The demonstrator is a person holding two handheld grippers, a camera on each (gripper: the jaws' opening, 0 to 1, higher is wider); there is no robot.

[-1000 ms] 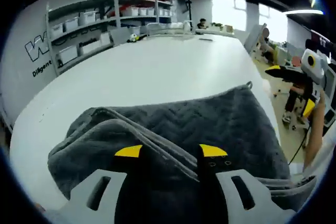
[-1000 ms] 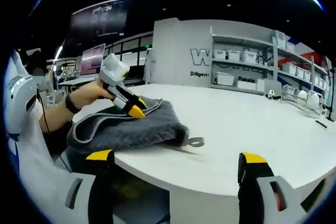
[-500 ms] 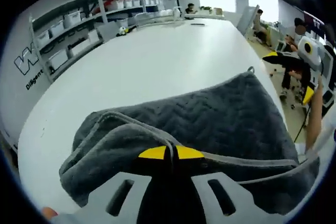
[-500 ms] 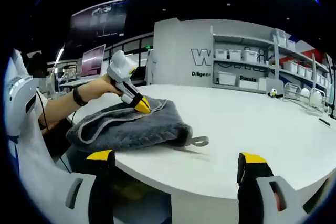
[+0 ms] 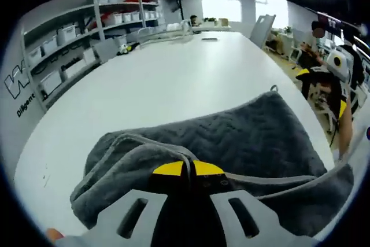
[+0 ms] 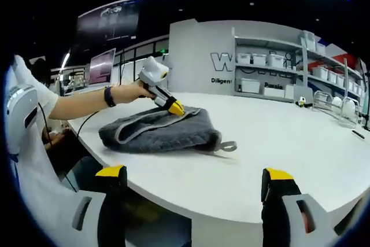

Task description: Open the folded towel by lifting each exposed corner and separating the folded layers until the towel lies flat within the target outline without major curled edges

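Left hand-held gripper pinches folded towel, loop pointing away.

Towel on table near edge (shelves behind); left gripper atop towel.

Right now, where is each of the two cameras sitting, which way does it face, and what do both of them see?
Left gripper view: rides the left gripper, low over the folded dark grey towel, looking along the white round-edged table; its yellow-tipped jaws are shut on a towel edge.
Right gripper view: rides the right gripper, off the table's edge, facing the towel side-on; its jaws stand open, and the person's hand shows.
Shared: the towel, the table, the white storage shelves.
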